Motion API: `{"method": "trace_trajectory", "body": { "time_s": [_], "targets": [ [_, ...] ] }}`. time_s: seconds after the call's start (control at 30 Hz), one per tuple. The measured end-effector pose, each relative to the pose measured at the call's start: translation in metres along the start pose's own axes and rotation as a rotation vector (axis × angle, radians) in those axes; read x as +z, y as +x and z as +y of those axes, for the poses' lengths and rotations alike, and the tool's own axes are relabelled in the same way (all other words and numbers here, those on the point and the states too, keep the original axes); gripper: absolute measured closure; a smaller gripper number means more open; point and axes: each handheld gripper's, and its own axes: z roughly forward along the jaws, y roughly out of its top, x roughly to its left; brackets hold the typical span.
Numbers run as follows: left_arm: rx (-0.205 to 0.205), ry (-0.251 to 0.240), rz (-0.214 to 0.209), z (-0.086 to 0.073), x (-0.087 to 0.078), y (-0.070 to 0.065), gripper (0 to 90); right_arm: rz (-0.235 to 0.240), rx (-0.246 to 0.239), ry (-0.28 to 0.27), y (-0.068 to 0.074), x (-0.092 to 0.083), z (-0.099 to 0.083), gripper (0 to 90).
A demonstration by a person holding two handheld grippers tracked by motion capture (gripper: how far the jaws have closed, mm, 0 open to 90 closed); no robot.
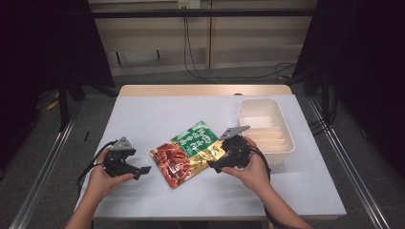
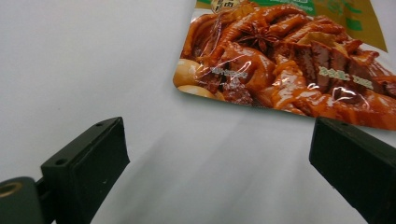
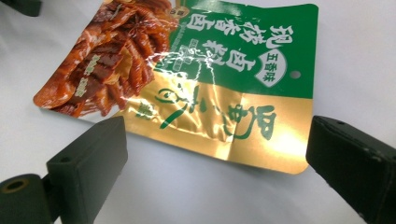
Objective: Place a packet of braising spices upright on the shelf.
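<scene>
While both of our hands rest low on the white table [image 1: 143, 114], the food pouch [image 1: 190, 151] lies flat between them, a little toward our side of the middle and turned at a slant. Our left gripper [image 1: 143, 170] sits just beside the pouch's red picture end, its jaws spread apart with bare tabletop between them; in the left gripper view the pouch's [image 2: 289, 70] rounded lower corner lies ahead of the jaws, apart from both. Our right gripper [image 1: 213, 166] is at the opposite, gold and green end, its jaws likewise released and standing wide. In the right gripper view the gold edge of the pouch [image 3: 224, 93] runs across just ahead of the two jaws, and we see no pad pressing on it; whether the near left jaw touches that edge we cannot tell.

To the right of the pouch stands a white plastic bin [image 1: 253, 107], with its long side near the right edge of the table and our right hand [image 1: 255, 171] just in front of its near corner. We have open tabletop on the far side of the pouch, up to the wooden strip [image 1: 200, 89] along the table's back edge, and a free band on the left side of the table. Along the near edge, bare surface lies between our two forearms.
</scene>
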Motion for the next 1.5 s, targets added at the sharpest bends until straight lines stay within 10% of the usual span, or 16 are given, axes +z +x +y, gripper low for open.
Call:
{"method": "trace_trajectory", "body": {
  "time_s": [0.73,1.5],
  "targets": [
    [0.035,-0.017,0.004,-0.004,-0.015,-0.015,4.0,-0.009,0.123,0.099,-0.029,0.051,0.049,7.9],
    [0.059,-0.022,-0.002,-0.002,-0.017,-0.015,3.8,0.007,0.208,0.156,-0.057,0.083,0.052,10.9]
  ]
}}
